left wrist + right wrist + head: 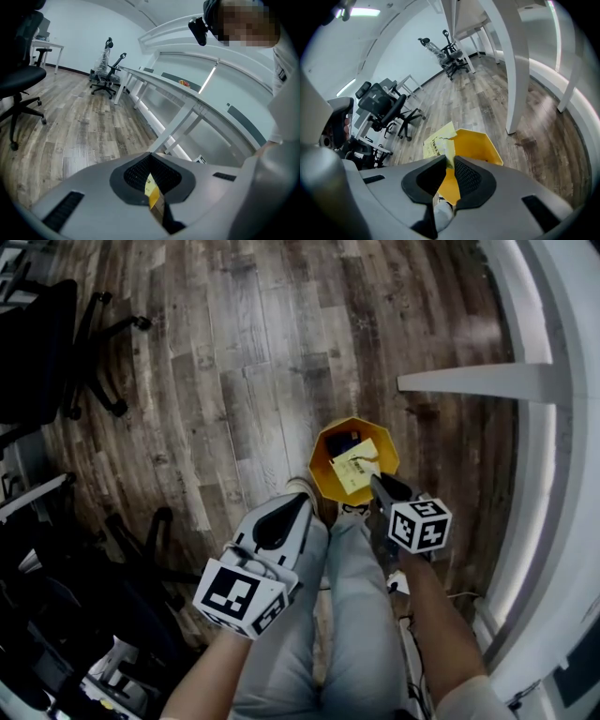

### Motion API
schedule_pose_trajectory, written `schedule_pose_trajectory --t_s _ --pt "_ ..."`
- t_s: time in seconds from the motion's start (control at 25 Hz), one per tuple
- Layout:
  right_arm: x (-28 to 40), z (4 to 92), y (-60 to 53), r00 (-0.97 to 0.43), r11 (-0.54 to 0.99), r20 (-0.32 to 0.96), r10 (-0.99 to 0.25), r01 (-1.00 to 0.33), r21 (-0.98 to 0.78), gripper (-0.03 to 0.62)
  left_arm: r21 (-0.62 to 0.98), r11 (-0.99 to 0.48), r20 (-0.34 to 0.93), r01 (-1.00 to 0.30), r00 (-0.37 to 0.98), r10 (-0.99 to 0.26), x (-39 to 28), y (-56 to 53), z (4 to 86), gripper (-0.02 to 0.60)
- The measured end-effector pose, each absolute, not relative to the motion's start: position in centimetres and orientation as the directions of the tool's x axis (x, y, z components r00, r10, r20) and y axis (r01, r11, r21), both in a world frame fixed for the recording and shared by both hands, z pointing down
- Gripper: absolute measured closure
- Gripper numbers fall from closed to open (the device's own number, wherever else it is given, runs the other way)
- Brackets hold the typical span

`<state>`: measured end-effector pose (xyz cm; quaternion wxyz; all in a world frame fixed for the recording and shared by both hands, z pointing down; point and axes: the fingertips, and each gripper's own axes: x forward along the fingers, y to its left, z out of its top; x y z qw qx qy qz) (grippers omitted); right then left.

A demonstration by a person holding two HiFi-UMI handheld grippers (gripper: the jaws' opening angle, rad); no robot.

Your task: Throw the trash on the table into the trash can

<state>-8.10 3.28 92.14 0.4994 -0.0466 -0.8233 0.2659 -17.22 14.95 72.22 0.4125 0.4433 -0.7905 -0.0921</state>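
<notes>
This looks like the dropping step. At the centre of the head view, the right gripper [377,481] hangs over the yellow trash can [325,454], which stands on the wood floor. Its jaws are nipped on a corner of a pale yellow printed sheet [354,471] that fans out above the can's mouth. The left gripper [150,157] sits lower left, off to the side of the can. Its jaws are pressed together on a small yellow scrap [152,193]; what the scrap is I can't quite make out. Next, I'd say, the right jaws need only spread so the sheet falls in. The left must then swing over the rim before letting go.
</notes>
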Motion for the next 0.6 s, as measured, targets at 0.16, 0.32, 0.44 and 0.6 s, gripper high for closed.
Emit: schedule_pose_trajectory --t_s 0.16,0.32,0.44,0.6 --pt "-7.7 93.2 3.0 -0.490 0.869 0.813 0.316 -0.196 -0.455 0.517 0.514 0.591 0.573 -0.621 -0.264 -0.776 -17.0 15.4 72.8 0.580" --pt "-7.8 93.6 2.6 -0.498 0.881 0.820 0.284 -0.201 -0.428 0.463 0.516 0.591 0.572 -0.620 -0.265 -0.777 -16.9 15.4 72.9 0.580" --pt "-7.9 93.7 2.5 -0.498 0.891 0.824 0.269 -0.195 -0.409 0.407 0.518 0.587 0.569 -0.622 -0.262 -0.779 -16.8 15.5 72.8 0.580" --pt "-8.0 93.2 2.5 -0.498 0.897 0.826 0.262 -0.190 -0.399 0.405 0.516 0.590 0.568 -0.621 -0.267 -0.778 -16.7 15.6 72.5 0.580"
